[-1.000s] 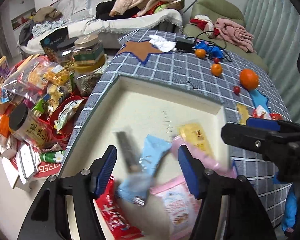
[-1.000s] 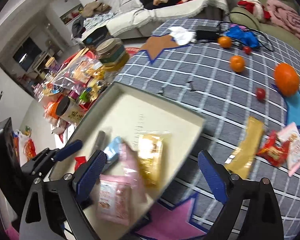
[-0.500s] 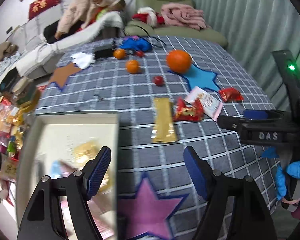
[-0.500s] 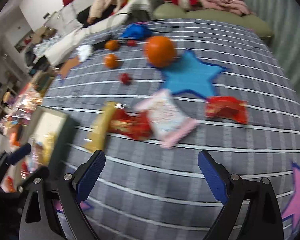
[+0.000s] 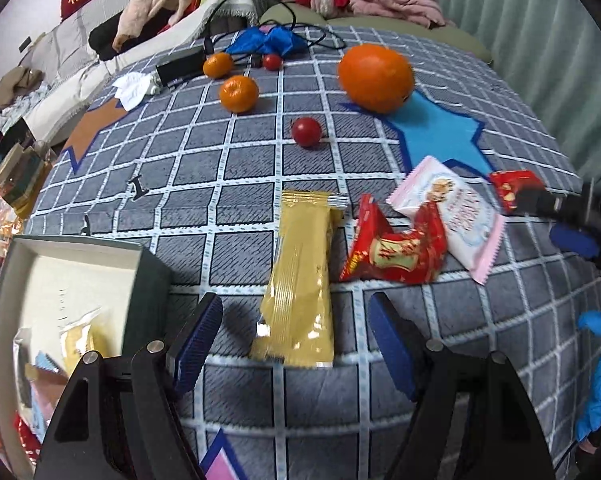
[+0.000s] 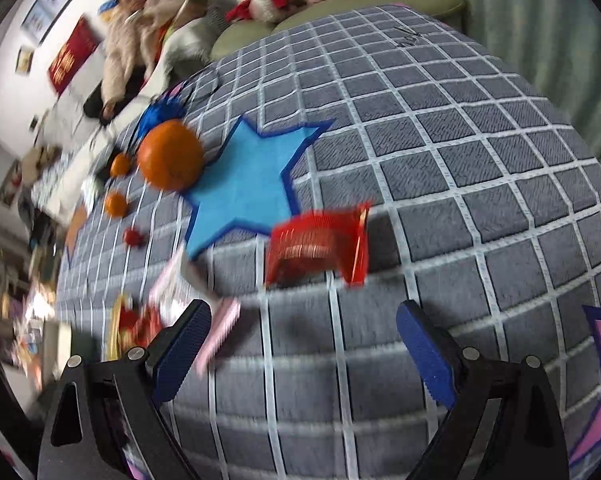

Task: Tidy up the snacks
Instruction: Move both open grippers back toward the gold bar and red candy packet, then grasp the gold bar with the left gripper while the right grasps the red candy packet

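Note:
My left gripper (image 5: 296, 344) is open and empty, with a long gold snack packet (image 5: 300, 276) lying on the cloth between its fingers. Right of it lie a red packet (image 5: 396, 248) and a pink-white packet (image 5: 452, 216). The box (image 5: 140, 280) at lower left holds several snack packets. My right gripper (image 6: 304, 344) is open and empty, low over the cloth just short of a small red packet (image 6: 320, 244); the same red packet (image 5: 512, 188) and the right gripper (image 5: 572, 236) show at the right edge of the left wrist view.
A large orange (image 5: 376, 74), two small oranges (image 5: 238, 92), a red cherry tomato (image 5: 306, 131), black cables and a blue cloth (image 5: 268, 40) lie on the checked tablecloth. A sofa with a person is behind. Jars and bags crowd the left side.
Both grippers have swung right, away from the box, over the loose packets. The left one has closed in on the gold packet, the right one on the small red packet.

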`<act>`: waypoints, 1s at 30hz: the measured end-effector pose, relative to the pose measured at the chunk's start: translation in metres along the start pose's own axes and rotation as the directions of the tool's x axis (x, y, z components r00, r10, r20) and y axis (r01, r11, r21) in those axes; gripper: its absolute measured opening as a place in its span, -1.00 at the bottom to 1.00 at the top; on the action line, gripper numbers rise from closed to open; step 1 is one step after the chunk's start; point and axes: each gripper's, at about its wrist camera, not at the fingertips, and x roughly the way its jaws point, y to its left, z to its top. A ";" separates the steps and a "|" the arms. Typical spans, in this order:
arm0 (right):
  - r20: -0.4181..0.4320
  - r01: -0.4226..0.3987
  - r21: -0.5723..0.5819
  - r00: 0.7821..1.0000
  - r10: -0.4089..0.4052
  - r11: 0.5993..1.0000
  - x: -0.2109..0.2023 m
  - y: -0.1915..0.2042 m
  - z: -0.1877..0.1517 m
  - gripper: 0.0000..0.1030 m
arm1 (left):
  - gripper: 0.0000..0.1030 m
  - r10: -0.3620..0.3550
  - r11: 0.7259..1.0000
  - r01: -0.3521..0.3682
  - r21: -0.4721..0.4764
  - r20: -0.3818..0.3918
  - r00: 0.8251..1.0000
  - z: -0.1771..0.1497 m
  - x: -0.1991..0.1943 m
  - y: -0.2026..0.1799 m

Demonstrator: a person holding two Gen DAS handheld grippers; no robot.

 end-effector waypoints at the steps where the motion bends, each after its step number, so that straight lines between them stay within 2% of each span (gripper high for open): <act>1: 0.011 0.001 0.013 1.000 -0.001 1.000 0.001 -0.001 0.004 0.84 | 0.54 -0.009 1.000 0.009 -0.012 0.015 1.000 0.001 0.001 0.001; 5: 0.032 0.047 -0.002 0.998 -0.047 0.999 0.013 0.007 0.021 0.82 | 0.55 -0.013 1.000 0.014 -0.027 0.039 0.999 0.007 0.005 0.004; 7: 0.044 0.094 -0.069 0.995 -0.091 0.993 0.016 0.013 0.025 0.35 | 0.54 -0.012 1.000 0.013 -0.025 0.051 0.999 0.009 0.007 0.003; 8: 0.042 0.097 -0.093 0.995 -0.094 0.991 0.017 0.014 0.025 -0.07 | 0.53 -0.014 1.000 0.016 -0.023 0.054 0.998 0.010 0.007 0.003; 9: 0.037 0.083 -0.111 0.996 -0.080 0.990 0.015 0.013 0.025 -0.07 | 0.39 -0.025 0.999 0.026 -0.021 0.057 0.998 0.010 0.007 0.003; 10: 0.034 0.080 -0.123 0.996 -0.077 0.989 0.014 0.011 0.024 -0.08 | 0.12 -0.030 0.999 0.031 -0.008 0.066 0.997 0.010 0.005 0.000; 11: 0.032 0.080 -0.141 0.997 -0.076 0.987 0.012 0.010 0.022 -0.08 | -0.05 -0.038 0.999 0.037 0.011 0.073 0.997 0.010 0.003 -0.003; 12: 0.030 0.079 -0.153 0.997 -0.075 0.985 0.011 0.010 0.020 -0.08 | -0.34 -0.043 0.999 0.041 0.024 0.073 0.996 0.010 0.002 -0.005; 13: 0.026 0.074 -0.168 0.997 -0.071 0.983 0.009 0.010 0.015 -0.08 | -0.47 -0.044 0.999 0.042 0.034 0.070 0.997 0.009 0.001 -0.008; 18: -0.004 0.033 -0.229 0.999 -0.034 0.973 -0.007 0.003 -0.015 -0.08 | -0.50 -0.046 0.998 0.042 0.047 0.078 0.996 -0.019 -0.013 -0.012; 26: -0.050 -0.017 -0.330 0.999 0.001 0.944 -0.042 -0.005 -0.079 -0.08 | -0.50 -0.039 0.999 0.039 0.006 0.084 0.996 -0.101 -0.057 -0.010; 30: -0.060 -0.025 -0.396 0.998 0.002 0.918 -0.066 -0.012 -0.119 -0.07 | -0.47 -0.045 0.999 0.045 0.002 0.084 0.995 -0.130 -0.073 -0.014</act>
